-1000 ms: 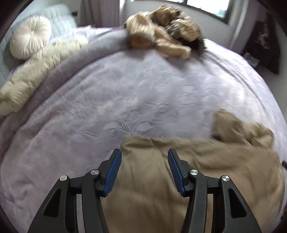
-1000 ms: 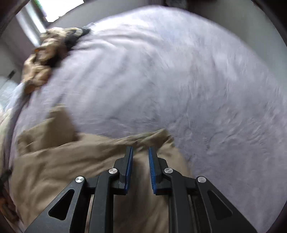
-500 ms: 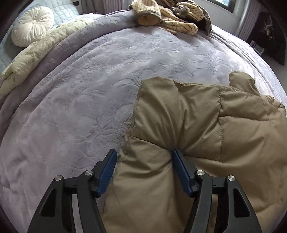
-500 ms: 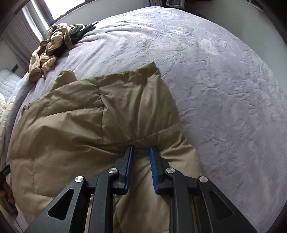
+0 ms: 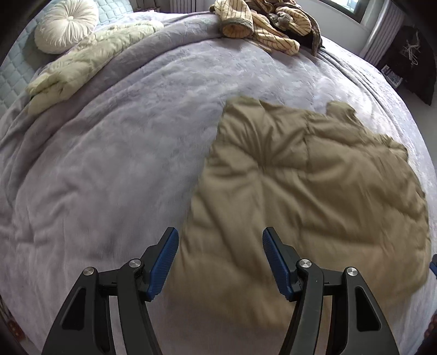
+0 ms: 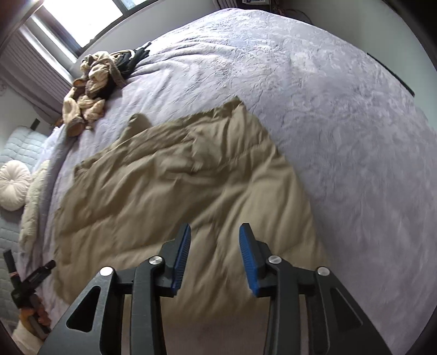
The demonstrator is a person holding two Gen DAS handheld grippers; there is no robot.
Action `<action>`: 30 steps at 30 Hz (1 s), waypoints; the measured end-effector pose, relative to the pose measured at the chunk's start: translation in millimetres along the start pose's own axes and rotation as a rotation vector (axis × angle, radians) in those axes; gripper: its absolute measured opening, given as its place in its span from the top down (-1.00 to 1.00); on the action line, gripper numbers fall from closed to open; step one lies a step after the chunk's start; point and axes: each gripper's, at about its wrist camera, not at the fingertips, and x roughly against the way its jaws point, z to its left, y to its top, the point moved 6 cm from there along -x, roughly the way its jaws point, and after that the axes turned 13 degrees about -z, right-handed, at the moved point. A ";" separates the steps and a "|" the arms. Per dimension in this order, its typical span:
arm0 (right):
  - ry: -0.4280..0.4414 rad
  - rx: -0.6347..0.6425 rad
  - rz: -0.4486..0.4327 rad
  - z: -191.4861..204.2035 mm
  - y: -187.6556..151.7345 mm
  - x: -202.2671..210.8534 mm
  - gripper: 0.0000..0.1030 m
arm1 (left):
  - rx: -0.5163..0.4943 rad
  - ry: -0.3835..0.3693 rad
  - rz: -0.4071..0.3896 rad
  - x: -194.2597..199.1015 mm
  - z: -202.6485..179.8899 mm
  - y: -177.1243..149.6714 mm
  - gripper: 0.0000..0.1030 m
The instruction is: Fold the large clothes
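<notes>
Tan puffer jacket lies flat under both released hand-held grippers, left and right, whose jaws are opening; striped clothes pile far ahead on the bed.

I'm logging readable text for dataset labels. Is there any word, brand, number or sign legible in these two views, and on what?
None can be read.
Dark hanging item by the wall: a pale graphic, no letters legible.
Tan padded jacket, bedspread, striped garment pile: no visible print.
</notes>
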 end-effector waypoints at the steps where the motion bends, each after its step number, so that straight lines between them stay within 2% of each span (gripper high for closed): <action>1: 0.010 -0.005 0.006 2.1 -6.5 6.7 0.11 | 0.003 -0.006 0.012 4.5 -0.2 -6.8 -0.36; 2: 0.018 -0.012 0.014 3.1 -12.3 11.6 0.07 | 0.008 -0.006 0.023 9.0 -0.1 -13.5 -0.61; 3: 0.026 -0.022 0.021 3.3 -18.2 15.5 0.02 | 0.014 -0.007 0.024 12.6 -0.4 -17.7 -0.67; 10: 0.043 -0.085 0.079 1.2 -56.6 30.4 -0.15 | 0.027 -0.019 0.053 26.7 -4.5 -44.0 -0.67; 16: 0.023 -0.116 0.110 -1.0 -77.8 29.9 -0.15 | 0.003 -0.006 0.087 27.0 -10.0 -56.7 -0.69; 17: 0.023 -0.123 0.117 -0.8 -81.4 29.3 -0.15 | -0.002 -0.006 0.090 27.3 -10.6 -58.1 -0.98; 18: 0.023 -0.129 0.120 -1.7 -83.3 29.1 -0.21 | -0.005 -0.003 0.090 28.1 -11.2 -59.4 -1.00; 21: 0.037 -0.160 0.120 -1.6 -89.1 29.0 -0.66 | -0.008 -0.009 0.090 29.5 -12.9 -61.9 -1.00; 27: 0.078 -0.199 0.136 0.3 -97.3 23.6 -0.68 | 0.003 -0.016 0.113 26.5 -17.2 -70.1 -1.00; 30: 0.120 -0.239 0.140 2.1 -101.6 21.3 -0.68 | -0.014 0.013 0.115 24.1 -17.6 -74.3 -1.00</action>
